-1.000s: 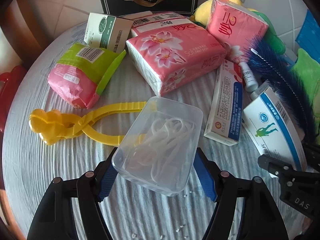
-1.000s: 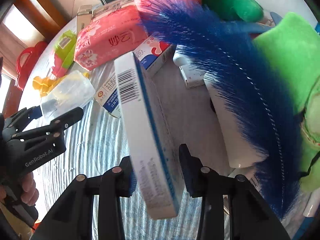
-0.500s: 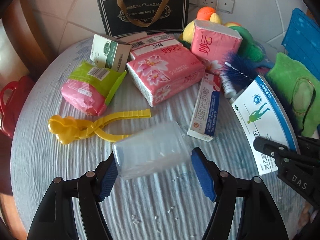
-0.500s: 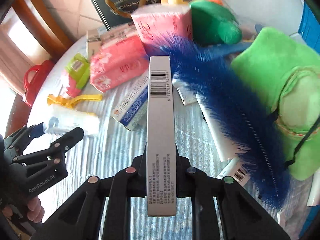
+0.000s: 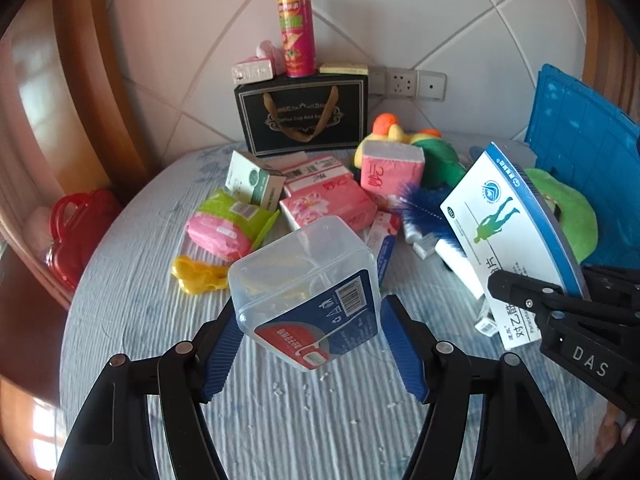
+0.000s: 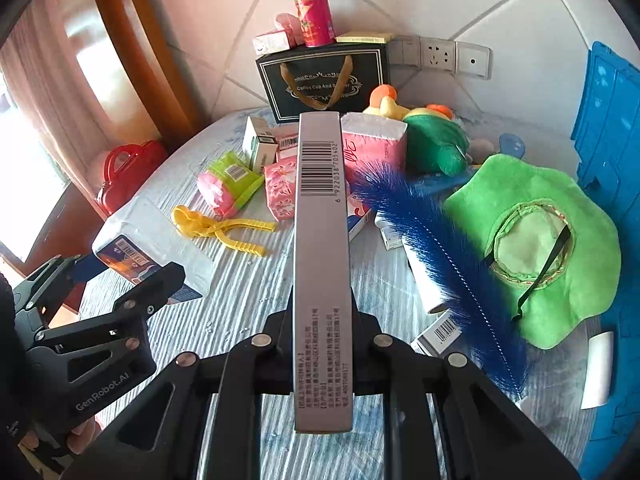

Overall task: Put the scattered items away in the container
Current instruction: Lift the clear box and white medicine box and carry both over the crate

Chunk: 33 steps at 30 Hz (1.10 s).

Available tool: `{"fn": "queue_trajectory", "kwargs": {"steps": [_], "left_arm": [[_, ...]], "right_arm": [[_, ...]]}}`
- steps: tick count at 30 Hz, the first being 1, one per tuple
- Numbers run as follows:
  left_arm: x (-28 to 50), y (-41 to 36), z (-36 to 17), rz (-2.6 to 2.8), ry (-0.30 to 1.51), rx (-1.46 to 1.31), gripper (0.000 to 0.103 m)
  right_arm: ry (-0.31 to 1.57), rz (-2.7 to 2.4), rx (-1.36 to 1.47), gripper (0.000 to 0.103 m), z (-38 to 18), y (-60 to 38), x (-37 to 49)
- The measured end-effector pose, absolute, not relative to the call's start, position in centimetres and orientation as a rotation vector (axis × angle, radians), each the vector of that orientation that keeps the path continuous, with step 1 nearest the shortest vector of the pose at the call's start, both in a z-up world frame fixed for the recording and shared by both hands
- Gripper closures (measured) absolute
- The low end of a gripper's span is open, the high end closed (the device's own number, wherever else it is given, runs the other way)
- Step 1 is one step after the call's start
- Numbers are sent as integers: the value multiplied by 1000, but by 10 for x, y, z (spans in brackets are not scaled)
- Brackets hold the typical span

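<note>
My left gripper (image 5: 310, 344) is shut on a clear plastic box (image 5: 306, 288) with a blue and red label, held above the table; it also shows in the right wrist view (image 6: 148, 240). My right gripper (image 6: 322, 320) is shut on a flat white and blue medicine box (image 6: 322, 248), edge up with the barcode showing; its face shows in the left wrist view (image 5: 508, 240). A blue crate (image 6: 612, 128) stands at the right. Pink tissue packs (image 5: 328, 204), a yellow clamp toy (image 6: 220, 224) and a blue brush (image 6: 436, 248) lie on the table.
A black gift bag (image 5: 304, 116) with a snack can (image 5: 296, 32) on top stands at the back wall. A green hat (image 6: 536, 248), plush toys (image 6: 432, 140), small boxes (image 5: 254, 180) and a pink-green pouch (image 5: 228, 224) crowd the table. A red bag (image 5: 76, 224) sits off its left edge.
Both grippers have lifted and tilted back, with wall and gift bag now in view. The clear box has turned label-side toward the left camera. The medicine box has turned edge-on.
</note>
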State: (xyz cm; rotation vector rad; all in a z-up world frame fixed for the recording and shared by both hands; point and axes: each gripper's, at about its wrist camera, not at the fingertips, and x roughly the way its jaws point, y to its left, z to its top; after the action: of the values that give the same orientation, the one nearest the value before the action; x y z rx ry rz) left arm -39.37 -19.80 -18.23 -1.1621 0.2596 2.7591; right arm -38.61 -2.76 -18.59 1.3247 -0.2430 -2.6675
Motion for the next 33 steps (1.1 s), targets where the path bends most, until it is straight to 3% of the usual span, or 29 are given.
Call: {"fn": "queue_trajectory", "kwargs": {"steps": [21,33], "left_arm": [[-314,-143,-109,2664,242,-825,35],[-280,-37,-56,2586,189,-624,35]], "right_arm": [[-217,-2991,1157,86,-101,-1,-278],[-235,-3220,1025,86,-55,105,-219]]}}
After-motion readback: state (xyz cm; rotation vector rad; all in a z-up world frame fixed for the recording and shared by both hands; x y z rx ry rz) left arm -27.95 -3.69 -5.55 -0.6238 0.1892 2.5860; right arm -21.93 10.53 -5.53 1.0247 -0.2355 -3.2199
